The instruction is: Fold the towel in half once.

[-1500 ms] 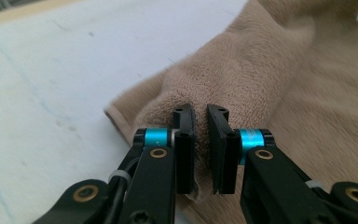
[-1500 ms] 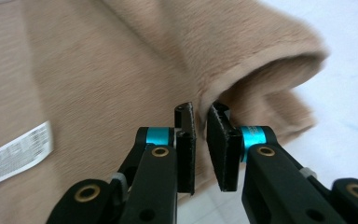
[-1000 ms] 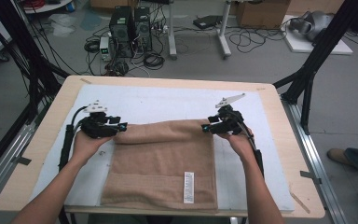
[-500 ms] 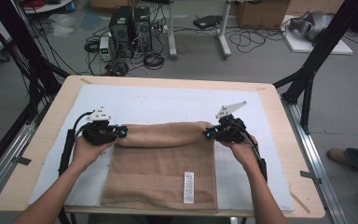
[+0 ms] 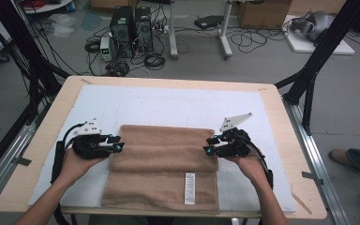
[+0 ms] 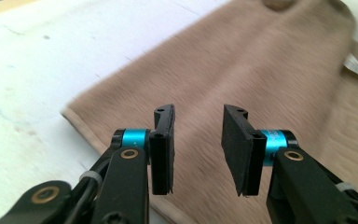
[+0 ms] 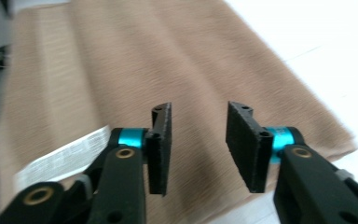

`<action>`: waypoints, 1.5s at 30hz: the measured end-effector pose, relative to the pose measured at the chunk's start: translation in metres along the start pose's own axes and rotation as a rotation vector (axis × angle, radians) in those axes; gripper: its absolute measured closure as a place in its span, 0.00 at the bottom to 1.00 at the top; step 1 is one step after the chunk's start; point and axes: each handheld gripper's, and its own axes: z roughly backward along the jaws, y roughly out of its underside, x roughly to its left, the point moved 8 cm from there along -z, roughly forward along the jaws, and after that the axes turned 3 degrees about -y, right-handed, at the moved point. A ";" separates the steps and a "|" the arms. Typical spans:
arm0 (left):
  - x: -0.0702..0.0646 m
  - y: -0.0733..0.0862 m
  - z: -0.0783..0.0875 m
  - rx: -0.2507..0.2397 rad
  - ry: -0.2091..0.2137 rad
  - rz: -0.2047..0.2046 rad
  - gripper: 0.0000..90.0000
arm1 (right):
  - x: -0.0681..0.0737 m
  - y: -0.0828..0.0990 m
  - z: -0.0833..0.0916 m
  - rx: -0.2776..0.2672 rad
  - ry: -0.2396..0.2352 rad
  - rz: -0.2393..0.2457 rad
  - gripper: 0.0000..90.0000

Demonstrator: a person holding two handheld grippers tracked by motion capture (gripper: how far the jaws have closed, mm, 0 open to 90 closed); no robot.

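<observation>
With both tongs just opening and gripping nothing, the left tongs (image 5: 117, 143) and right tongs (image 5: 208, 146) are hovering at either end of the tan towel (image 5: 164, 164), folded on the tabletop (image 5: 37, 140), where a brushing pad risks undoing the fold.

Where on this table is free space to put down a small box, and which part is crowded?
The white mat is bare between the towel's far edge and the table's far rim. Narrower bare strips lie outside the left gripper and the right gripper. The near middle is crowded: the folded towel and both hands.
</observation>
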 end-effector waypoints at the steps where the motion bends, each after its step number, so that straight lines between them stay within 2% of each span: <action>1: 0.003 0.003 -0.005 0.023 -0.008 0.003 0.71 | -0.005 0.000 -0.005 0.018 0.008 0.002 0.64; 2: 0.005 0.007 -0.011 0.053 -0.007 0.017 0.70 | -0.009 0.003 -0.010 0.037 0.005 -0.015 0.61; 4: 0.007 0.017 -0.019 0.111 -0.009 0.022 0.69 | -0.012 0.012 -0.020 0.078 -0.019 -0.035 0.58; 7: 0.005 0.032 -0.027 0.174 0.001 0.019 0.66 | -0.007 0.025 -0.030 0.126 -0.018 -0.014 0.59; 8: 0.004 0.035 -0.029 0.189 0.004 0.012 0.67 | -0.005 0.030 -0.033 0.137 -0.024 -0.006 0.64; 10: 0.002 0.034 -0.029 0.177 0.005 -0.016 0.83 | -0.003 0.036 -0.035 0.136 -0.034 0.008 0.78; 12: 0.000 0.029 -0.027 0.163 -0.014 -0.047 0.91 | -0.002 0.032 -0.032 0.111 -0.043 0.012 0.84; 13: 0.001 0.026 -0.025 0.147 -0.019 -0.048 0.93 | -0.002 0.029 -0.028 0.099 -0.046 0.021 0.85; 16: 0.009 0.010 -0.018 0.063 -0.036 -0.005 0.94 | -0.005 0.015 -0.019 0.068 -0.051 0.038 0.87; 18: 0.018 -0.005 -0.016 0.002 -0.064 0.026 0.94 | -0.010 0.004 -0.016 0.081 -0.055 0.044 0.88; 20: 0.030 -0.021 -0.018 -0.038 -0.108 0.032 0.94 | -0.022 -0.009 -0.012 0.076 -0.039 0.042 0.88; 22: 0.047 -0.043 -0.026 -0.084 -0.160 0.061 0.94 | -0.042 -0.026 -0.010 0.066 0.005 0.049 0.88; 23: 0.059 -0.057 -0.031 -0.125 -0.200 0.077 0.94 | -0.055 -0.037 -0.009 0.047 0.053 0.034 0.87; 24: 0.072 -0.069 -0.035 -0.157 -0.268 0.081 0.92 | -0.073 -0.049 -0.007 0.023 0.117 0.016 0.82; 25: 0.085 -0.076 -0.041 -0.160 -0.354 0.099 0.82 | -0.094 -0.060 -0.003 -0.018 0.218 -0.026 0.68; 26: 0.096 -0.077 -0.047 -0.128 -0.382 0.155 0.68 | -0.113 -0.068 0.000 -0.054 0.315 -0.084 0.56; 27: 0.102 -0.077 -0.049 -0.114 -0.376 0.217 0.61 | -0.124 -0.070 0.002 -0.071 0.324 -0.154 0.56; 28: 0.105 -0.075 -0.049 -0.118 -0.371 0.237 0.60 | -0.128 -0.069 0.001 -0.068 0.315 -0.193 0.54; 29: 0.104 -0.071 -0.048 -0.109 -0.367 0.225 0.61 | -0.127 -0.065 -0.001 -0.043 0.325 -0.188 0.54; 31: 0.097 -0.061 -0.046 -0.080 -0.348 0.176 0.60 | -0.115 -0.055 -0.009 0.007 0.282 -0.156 0.52; 33: 0.084 -0.047 -0.041 -0.075 -0.285 0.158 0.60 | -0.097 -0.040 -0.015 0.041 0.238 -0.109 0.53; 35: 0.069 -0.030 -0.038 -0.043 -0.248 0.123 0.62 | -0.077 -0.022 -0.022 0.058 0.191 -0.072 0.55; 36: 0.062 -0.021 -0.037 -0.028 -0.212 0.113 0.63 | -0.069 -0.013 -0.025 0.075 0.179 -0.055 0.55; 37: 0.055 -0.013 -0.037 -0.002 -0.181 0.099 0.64 | -0.061 -0.004 -0.029 0.092 0.152 -0.054 0.57; 38: 0.049 -0.005 -0.036 0.025 -0.169 0.078 0.65 | -0.055 0.004 -0.033 0.101 0.134 -0.046 0.58; 39: 0.042 0.003 -0.037 0.051 -0.139 0.072 0.66 | -0.050 0.011 -0.036 0.113 0.126 -0.032 0.60; 40: 0.034 0.009 -0.038 0.068 -0.100 0.063 0.66 | -0.046 0.015 -0.039 0.112 0.117 -0.031 0.61; 41: 0.028 0.015 -0.039 0.091 -0.079 0.045 0.67 | -0.041 0.018 -0.042 0.102 0.097 -0.037 0.62; 43: 0.020 0.026 -0.046 0.149 -0.055 0.007 0.69 | -0.038 0.025 -0.049 0.123 0.087 -0.028 0.65; 44: 0.019 0.029 -0.049 0.161 -0.057 -0.001 0.71 | -0.038 0.027 -0.054 0.130 0.079 -0.039 0.66; 45: 0.019 0.030 -0.050 0.150 -0.067 -0.016 0.73 | -0.039 0.027 -0.055 0.116 0.081 -0.043 0.71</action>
